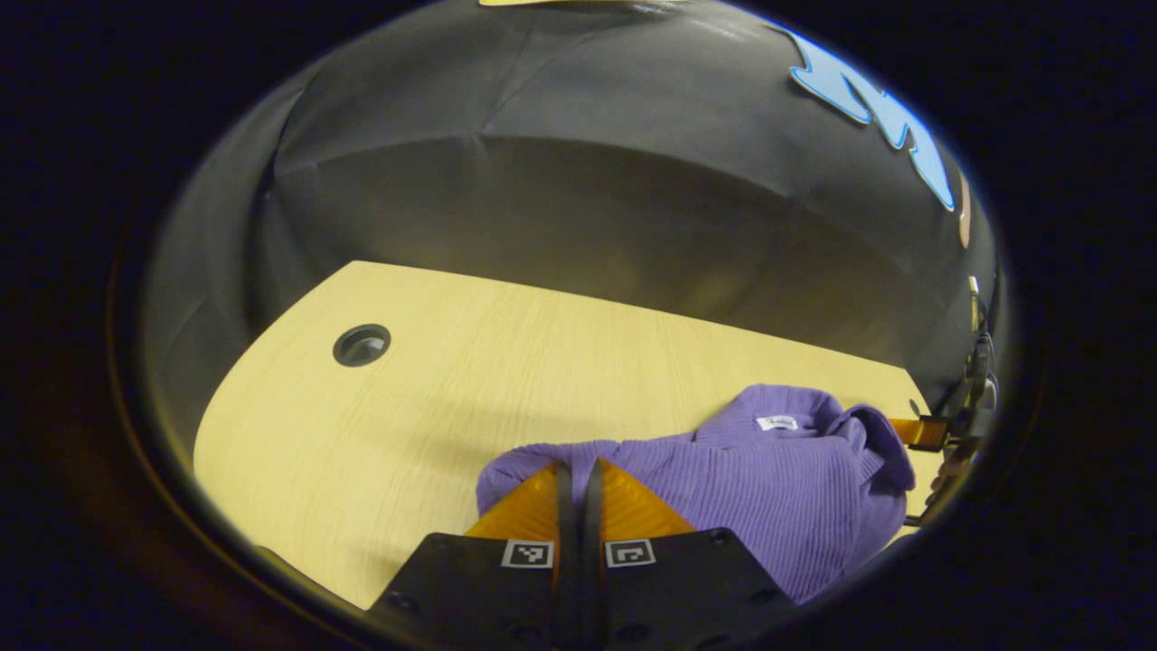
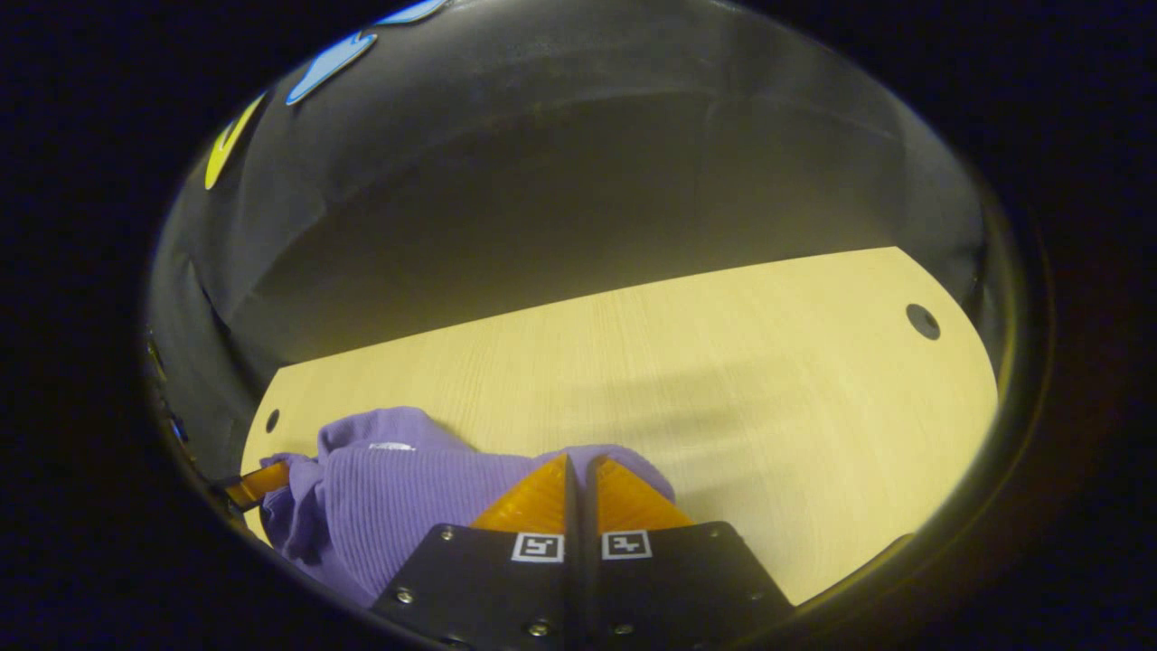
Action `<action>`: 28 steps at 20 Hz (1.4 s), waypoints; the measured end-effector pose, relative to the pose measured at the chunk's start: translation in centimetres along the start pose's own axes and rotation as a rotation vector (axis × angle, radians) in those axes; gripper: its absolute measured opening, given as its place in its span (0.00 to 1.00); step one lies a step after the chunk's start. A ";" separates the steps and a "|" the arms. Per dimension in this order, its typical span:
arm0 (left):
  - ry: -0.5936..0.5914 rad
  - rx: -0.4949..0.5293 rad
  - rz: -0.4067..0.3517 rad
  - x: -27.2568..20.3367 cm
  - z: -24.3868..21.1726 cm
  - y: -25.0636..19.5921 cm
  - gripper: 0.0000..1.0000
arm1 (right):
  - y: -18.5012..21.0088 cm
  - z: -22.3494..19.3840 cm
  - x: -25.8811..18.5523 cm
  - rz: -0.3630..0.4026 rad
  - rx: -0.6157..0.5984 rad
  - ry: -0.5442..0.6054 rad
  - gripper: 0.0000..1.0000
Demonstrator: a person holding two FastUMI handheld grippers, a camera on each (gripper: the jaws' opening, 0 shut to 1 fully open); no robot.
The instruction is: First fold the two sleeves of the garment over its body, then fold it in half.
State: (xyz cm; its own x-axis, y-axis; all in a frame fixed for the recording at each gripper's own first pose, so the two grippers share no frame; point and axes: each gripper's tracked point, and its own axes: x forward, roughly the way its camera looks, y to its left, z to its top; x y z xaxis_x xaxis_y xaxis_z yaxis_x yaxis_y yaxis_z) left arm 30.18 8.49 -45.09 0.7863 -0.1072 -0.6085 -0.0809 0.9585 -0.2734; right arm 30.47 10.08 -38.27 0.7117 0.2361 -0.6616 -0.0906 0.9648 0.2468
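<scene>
A purple ribbed garment (image 1: 777,488) lies bunched on the light wooden table (image 1: 470,362), its white neck label facing up. In the left gripper view, my left gripper (image 1: 578,467) has its fingers pressed together with a fold of the purple cloth at their tips. The right gripper (image 1: 917,432) shows at the garment's far side, its fingers against the cloth. In the right gripper view, my right gripper (image 2: 578,459) is likewise shut, pinching the edge of the garment (image 2: 389,493), and the left gripper (image 2: 258,484) pokes out beside the cloth at the far left.
The table has a round cable hole (image 1: 362,344) on one side and another cable hole (image 2: 923,321) on the other, with a smaller hole (image 2: 272,420) near the garment. Bare tabletop (image 2: 723,380) stretches beyond the garment up to the black cloth wall.
</scene>
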 end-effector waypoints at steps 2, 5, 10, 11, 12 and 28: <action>0.022 0.020 0.016 0.0 -0.6 -0.1 0.07 | 0.1 -0.4 0.3 -0.008 -0.008 0.002 0.02; 0.035 0.054 0.028 -0.2 -0.5 -0.2 0.18 | 0.2 -0.6 0.3 -0.002 0.032 0.020 0.04; 0.028 0.105 0.004 -2.2 0.4 -2.1 0.49 | -0.3 1.6 -1.0 -0.008 0.045 -0.048 0.25; 0.018 0.112 -0.004 -3.1 0.9 -2.6 0.49 | -0.5 2.4 -1.4 -0.013 0.035 -0.069 0.24; 0.010 0.111 -0.012 -4.0 1.3 -3.1 0.49 | -0.5 3.1 -2.3 -0.013 0.028 -0.090 0.26; -0.239 0.209 -0.097 -28.4 9.5 -11.6 0.48 | 4.6 6.7 -25.5 0.092 -0.126 -0.297 0.26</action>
State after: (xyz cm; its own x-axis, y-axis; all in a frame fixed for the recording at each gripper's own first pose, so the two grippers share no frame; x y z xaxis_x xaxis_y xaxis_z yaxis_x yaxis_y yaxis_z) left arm 14.56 2.97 -17.57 0.9074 -0.1597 -0.3887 0.1096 0.9829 -0.1478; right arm 16.57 7.76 -15.48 0.8669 0.2970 -0.4004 -0.2365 0.9521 0.1940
